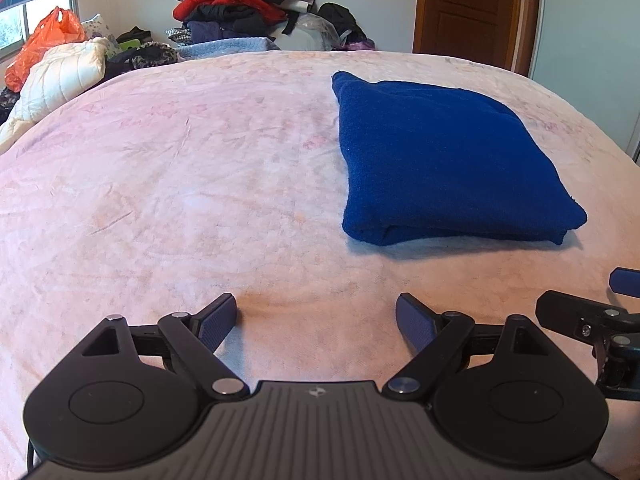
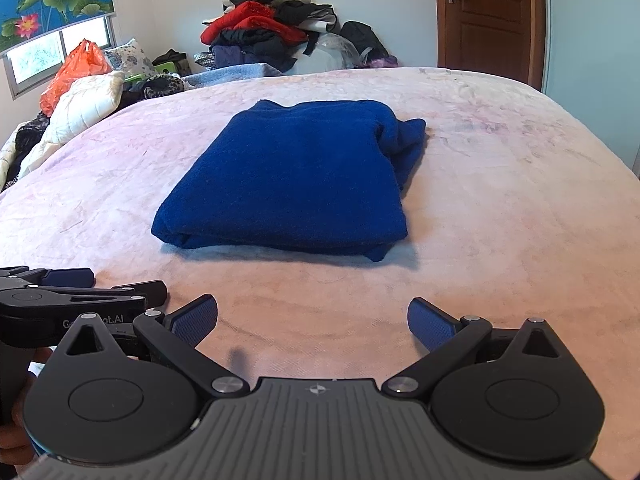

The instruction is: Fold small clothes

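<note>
Both pairs of tongs hang low over the near part of the bed: the left tongs spread wide with nothing between them, the right tongs likewise wide apart and empty, the two side by side. Ahead of them, well apart from the pads, a folded blue sweater lies flat on the pink blanket, its thick folded edge toward the cameras. Beyond the far edge of the bed a heap of clothes is piled against the wall, with an orange plastic bag near the window.
</note>
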Available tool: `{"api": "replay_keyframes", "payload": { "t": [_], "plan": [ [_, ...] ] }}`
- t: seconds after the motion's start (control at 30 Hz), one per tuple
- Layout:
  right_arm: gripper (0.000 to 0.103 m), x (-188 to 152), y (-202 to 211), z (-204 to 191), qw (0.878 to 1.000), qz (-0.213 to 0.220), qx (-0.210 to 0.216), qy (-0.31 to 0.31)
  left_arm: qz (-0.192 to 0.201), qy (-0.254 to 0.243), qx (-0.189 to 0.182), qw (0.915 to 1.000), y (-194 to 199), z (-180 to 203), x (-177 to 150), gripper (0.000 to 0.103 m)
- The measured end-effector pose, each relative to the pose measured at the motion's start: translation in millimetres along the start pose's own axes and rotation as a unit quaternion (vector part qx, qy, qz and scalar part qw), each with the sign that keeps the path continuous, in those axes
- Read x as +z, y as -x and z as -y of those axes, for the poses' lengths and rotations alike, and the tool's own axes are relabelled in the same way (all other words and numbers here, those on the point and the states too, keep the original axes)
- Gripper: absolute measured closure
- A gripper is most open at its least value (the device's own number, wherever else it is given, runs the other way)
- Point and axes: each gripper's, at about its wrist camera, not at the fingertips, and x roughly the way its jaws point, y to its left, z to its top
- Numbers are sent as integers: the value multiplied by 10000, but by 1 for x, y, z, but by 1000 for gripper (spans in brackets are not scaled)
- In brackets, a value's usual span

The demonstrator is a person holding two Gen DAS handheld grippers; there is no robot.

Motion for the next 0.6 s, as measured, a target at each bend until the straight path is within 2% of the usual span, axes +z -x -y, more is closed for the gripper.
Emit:
{"api": "replay_keyframes", "payload": {
  "t": [0.23,0.33,0.6],
  "plan": [
    [1,0,0,-1,9999,7,111,-19,-10,-8,15,10000,-1,-1,1,10],
    [1,0,0,0,9999,-18,111,-42,-48,-24,17,10000,-3,0,0,4],
    [1,-1,-2,0,10000,-87,17,-3,-98,4,8,10000,-5,-1,1,4]
  ]
}}
